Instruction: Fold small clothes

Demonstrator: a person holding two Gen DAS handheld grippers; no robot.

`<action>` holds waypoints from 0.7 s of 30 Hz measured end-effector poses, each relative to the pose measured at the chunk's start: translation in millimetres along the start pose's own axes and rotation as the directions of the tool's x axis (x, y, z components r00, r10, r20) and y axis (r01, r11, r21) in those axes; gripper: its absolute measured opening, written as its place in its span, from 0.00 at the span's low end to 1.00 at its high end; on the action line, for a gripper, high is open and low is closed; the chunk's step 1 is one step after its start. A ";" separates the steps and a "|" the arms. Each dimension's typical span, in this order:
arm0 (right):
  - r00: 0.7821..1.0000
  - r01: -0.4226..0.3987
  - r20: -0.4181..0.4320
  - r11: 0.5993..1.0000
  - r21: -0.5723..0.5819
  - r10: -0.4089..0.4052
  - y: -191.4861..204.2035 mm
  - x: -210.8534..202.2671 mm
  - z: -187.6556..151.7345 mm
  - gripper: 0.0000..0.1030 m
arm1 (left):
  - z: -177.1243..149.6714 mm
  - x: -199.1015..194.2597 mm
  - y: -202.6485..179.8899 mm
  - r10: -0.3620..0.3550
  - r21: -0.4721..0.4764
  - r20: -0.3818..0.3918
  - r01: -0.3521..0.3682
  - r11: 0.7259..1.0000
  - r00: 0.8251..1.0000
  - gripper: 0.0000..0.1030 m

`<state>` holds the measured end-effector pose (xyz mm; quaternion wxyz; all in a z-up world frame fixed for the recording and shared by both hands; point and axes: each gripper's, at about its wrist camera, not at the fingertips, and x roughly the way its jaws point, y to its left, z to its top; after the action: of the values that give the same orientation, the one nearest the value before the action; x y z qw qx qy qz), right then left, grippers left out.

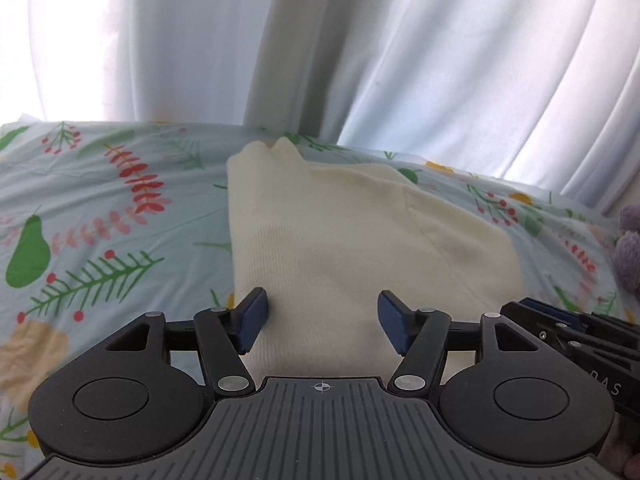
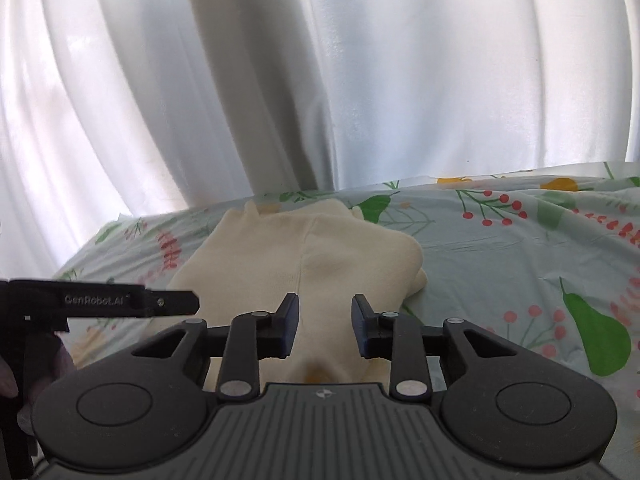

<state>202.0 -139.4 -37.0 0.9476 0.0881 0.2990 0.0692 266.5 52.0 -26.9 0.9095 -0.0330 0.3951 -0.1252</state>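
Observation:
A cream knitted garment (image 1: 340, 220) lies folded on the flower-print bed sheet (image 1: 100, 220). Its far end shows small peaks by the curtain. My left gripper (image 1: 320, 320) hovers over the garment's near part, open, its blue pads wide apart with only cloth below them. In the right wrist view the same garment (image 2: 312, 256) lies ahead. My right gripper (image 2: 325, 326) stands over its near edge, open by a narrow gap with nothing pinched. One finger (image 2: 172, 302) of the left gripper reaches in from the left there.
White curtains (image 2: 320, 80) hang right behind the bed's far edge. A purple fuzzy thing (image 1: 628, 248) lies at the right edge of the left wrist view. Bare sheet (image 2: 500, 280) stretches to the right of the garment. A person's hand (image 2: 8, 380) shows at the far left.

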 end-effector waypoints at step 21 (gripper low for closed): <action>0.956 0.030 -0.290 0.999 -0.025 -0.036 10.6 -65.2 -60.8 0.80 | -59.2 -58.2 8.9 0.015 -0.020 -0.169 -0.019 1.000 0.986 0.84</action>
<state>113.0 -133.4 -47.6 0.8952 0.0625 0.4358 0.0685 187.0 77.6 -27.6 0.8733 -0.0289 0.4724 -0.1156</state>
